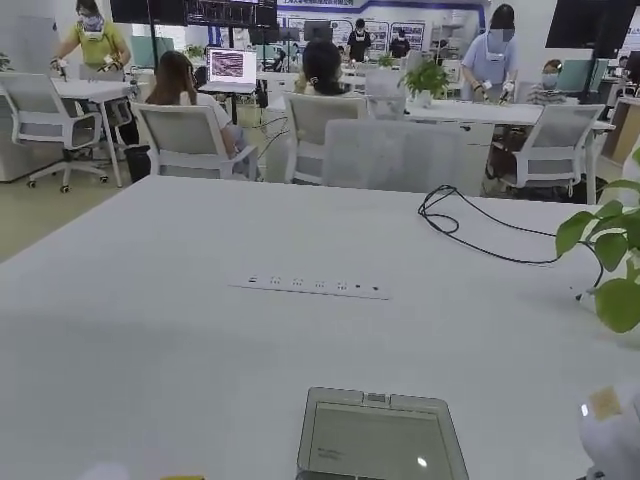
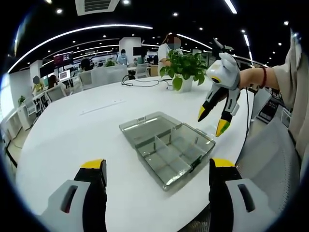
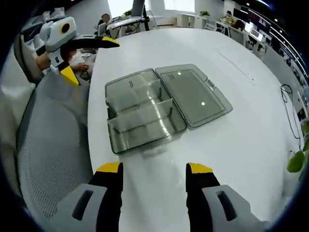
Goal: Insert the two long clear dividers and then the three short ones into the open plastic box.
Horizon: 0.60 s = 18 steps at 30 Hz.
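Left tongs (image 2: 157, 164) and right tongs (image 3: 154, 168) hang released near the open box (image 3: 140, 113) on the bench (image 3: 241, 140); wall posters (image 1: 378, 32) blur unreadably.

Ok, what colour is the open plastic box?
Smoky grey and see-through. The open plastic box shows best in the right gripper view.

Glossy clear plastic box (image 3: 193, 94); smooth matt white table (image 3: 251, 159).

Bare table (image 3: 231, 145) is lying open all round the box (image 3: 140, 113), a potted plant (image 2: 186, 70) and cable (image 1: 500, 254) sitting well beyond it
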### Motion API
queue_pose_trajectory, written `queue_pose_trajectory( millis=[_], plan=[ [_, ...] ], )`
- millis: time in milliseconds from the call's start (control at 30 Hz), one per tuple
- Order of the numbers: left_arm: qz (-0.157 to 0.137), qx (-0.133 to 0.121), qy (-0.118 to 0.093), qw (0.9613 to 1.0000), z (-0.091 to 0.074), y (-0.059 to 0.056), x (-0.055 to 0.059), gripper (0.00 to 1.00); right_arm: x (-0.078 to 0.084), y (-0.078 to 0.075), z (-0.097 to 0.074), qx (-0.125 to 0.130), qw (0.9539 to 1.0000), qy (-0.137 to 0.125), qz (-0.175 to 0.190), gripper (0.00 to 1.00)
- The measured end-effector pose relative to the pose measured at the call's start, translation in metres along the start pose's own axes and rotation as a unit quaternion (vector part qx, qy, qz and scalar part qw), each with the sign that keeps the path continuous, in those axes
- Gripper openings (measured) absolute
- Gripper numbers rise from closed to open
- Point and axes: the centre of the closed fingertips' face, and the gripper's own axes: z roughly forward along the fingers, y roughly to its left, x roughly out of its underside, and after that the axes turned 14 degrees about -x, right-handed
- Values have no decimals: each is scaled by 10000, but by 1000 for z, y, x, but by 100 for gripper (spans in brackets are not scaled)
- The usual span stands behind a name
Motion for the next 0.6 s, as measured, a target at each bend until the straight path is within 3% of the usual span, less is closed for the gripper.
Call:
queue_pose_trajectory(
  millis=[267,500,600],
  plan=[
    [-9,-33,45,10000,1,-1,2,89,13,-3,6,-97,9985,242,-475,49],
    [6,-45,60,10000,0,-1,3,88,32,-11,10,-97,9919,714,-1050,43],
    [5,-30,57,10000,-1,-2,3,88,37,-14,11,-98,9909,746,-1115,42]
  ],
)
